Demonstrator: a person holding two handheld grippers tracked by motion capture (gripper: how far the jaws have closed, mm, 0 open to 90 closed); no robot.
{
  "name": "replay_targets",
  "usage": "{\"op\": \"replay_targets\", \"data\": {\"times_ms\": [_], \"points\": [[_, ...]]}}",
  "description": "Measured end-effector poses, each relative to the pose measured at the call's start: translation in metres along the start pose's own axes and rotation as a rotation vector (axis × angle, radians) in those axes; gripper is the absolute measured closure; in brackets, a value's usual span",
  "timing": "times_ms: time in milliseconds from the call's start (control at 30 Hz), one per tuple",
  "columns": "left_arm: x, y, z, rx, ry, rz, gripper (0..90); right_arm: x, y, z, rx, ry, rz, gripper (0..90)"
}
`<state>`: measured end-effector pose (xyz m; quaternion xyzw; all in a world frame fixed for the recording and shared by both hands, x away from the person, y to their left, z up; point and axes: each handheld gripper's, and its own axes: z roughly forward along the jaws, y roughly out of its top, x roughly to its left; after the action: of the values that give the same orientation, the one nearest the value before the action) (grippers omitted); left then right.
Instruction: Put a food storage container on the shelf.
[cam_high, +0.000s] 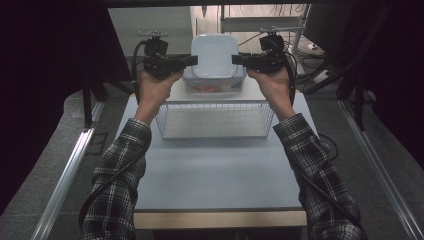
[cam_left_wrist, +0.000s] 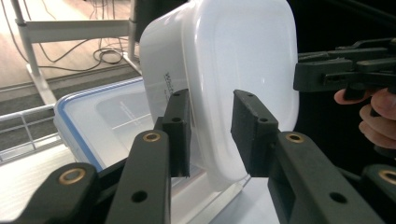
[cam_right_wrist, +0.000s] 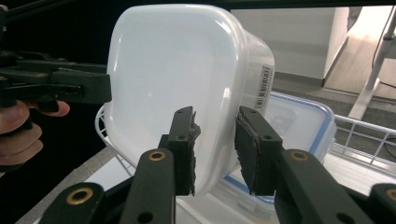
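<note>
Above the blue-rimmed lidded box (cam_high: 212, 86), both grippers (cam_high: 192, 60) (cam_high: 236, 59) straddle a translucent white, empty tub (cam_high: 215, 55), pads barely parted from its walls.

Overall light: dim room, dark walls on both sides of the high view; the table (cam_high: 215, 170) is the brightest area, lit evenly from above.
Background: warm daylight falls on the floor beyond the table in both gripper views.
Glare: a soft sheen on the white container (cam_right_wrist: 177, 79), small highlights on its face.
Shadows: faint and soft under the wire basket (cam_high: 215, 120).
Focus: the near tongs are slightly soft; the container is sharp.
Distortion: mild wide-angle bending at the edges of the gripper views.
Noise: the high view is grainy.
</note>
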<state>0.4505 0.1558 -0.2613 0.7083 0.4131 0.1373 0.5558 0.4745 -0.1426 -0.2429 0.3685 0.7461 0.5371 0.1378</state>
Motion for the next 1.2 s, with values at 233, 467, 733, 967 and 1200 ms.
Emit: {"op": "replay_targets", "data": {"times_ms": [233,467,733,967,1200], "points": [[0.003,0.001,0.004,0.019,0.018,-0.008,61.6,-0.004,0.003,0.010,0.018,-0.009,0.016,59.9],[0.008,0.007,0.008,0.000,0.074,0.004,50.1,-0.007,0.006,0.016,0.022,-0.019,0.023,55.3],[0.009,0.014,0.015,-0.012,0.135,0.025,48.3,-0.009,0.010,0.020,0.005,-0.025,0.048,53.8],[0.009,0.016,0.014,-0.004,0.137,0.041,46.5,-0.012,0.011,0.021,-0.006,-0.048,0.021,45.6],[0.007,0.016,0.003,-0.028,0.114,0.063,39.8,-0.013,0.011,0.016,-0.011,-0.057,-0.014,34.4]]}}
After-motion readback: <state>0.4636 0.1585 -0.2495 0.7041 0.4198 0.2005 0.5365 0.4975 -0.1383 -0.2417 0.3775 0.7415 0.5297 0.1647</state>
